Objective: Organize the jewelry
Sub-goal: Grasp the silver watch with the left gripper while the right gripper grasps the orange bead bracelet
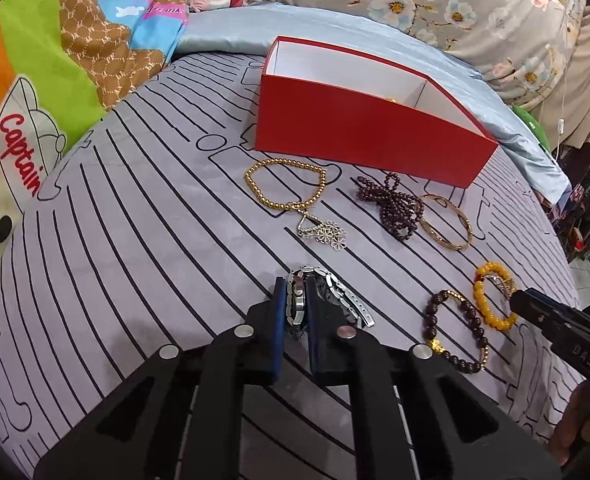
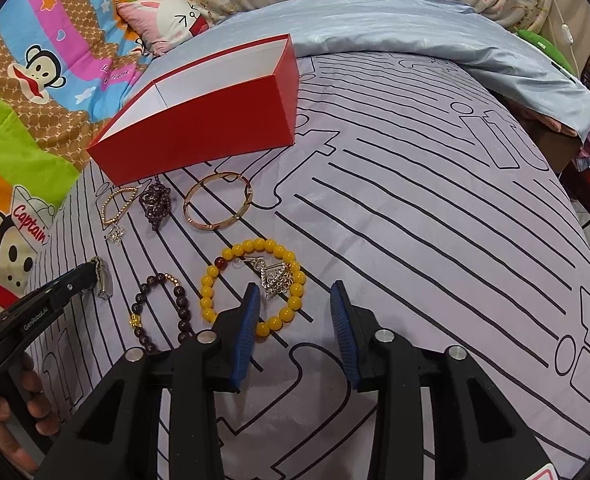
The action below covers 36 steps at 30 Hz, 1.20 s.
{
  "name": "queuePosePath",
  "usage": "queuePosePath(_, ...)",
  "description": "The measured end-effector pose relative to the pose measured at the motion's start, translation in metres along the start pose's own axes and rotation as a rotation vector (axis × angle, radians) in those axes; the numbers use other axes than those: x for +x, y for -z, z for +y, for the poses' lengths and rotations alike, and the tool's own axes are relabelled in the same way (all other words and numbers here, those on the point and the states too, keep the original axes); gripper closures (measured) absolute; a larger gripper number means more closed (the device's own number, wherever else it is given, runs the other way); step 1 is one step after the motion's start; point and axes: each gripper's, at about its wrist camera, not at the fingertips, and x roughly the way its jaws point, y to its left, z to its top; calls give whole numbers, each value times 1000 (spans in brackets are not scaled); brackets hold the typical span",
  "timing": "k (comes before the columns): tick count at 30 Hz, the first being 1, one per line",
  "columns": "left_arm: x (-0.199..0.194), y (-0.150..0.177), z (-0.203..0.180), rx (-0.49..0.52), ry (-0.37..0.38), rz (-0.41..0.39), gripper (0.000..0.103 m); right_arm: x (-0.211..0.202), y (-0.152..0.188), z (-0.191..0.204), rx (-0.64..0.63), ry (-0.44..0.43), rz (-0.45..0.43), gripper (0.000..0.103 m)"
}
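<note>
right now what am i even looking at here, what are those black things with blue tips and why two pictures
They are two hand-held claws, one in each of a person's hands, each with a camera looking along its fingers; hence two pictures. The left claw is shut on a silver watch. The right claw is open, hovering over a yellow bead bracelet with a small silver piece lying inside its ring. All this lies on a bed with a striped sheet. Also on it: a dark bead bracelet, a rose-gold bangle, a dark purple bead strand, a gold bead chain with a silver flower pendant, and an open red box.
</note>
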Motion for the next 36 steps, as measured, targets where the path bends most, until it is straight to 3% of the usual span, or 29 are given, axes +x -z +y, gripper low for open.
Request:
queuePosePath(9,-3,7,-2,-16,16,15,94,1,3,4,-24,20,2,81)
queuePosePath(16,-5,8,-3,-21,17,19,94,1,6,7,-49,23,3,96)
queuePosePath(29,-12,7,-2,-23,27,9,94,-31,-1,16,-46,-56,-66,96)
queuePosePath(36,-32,-1,-7,-22,78,-22,94,-50,-10,24,-47,-97,-108,96)
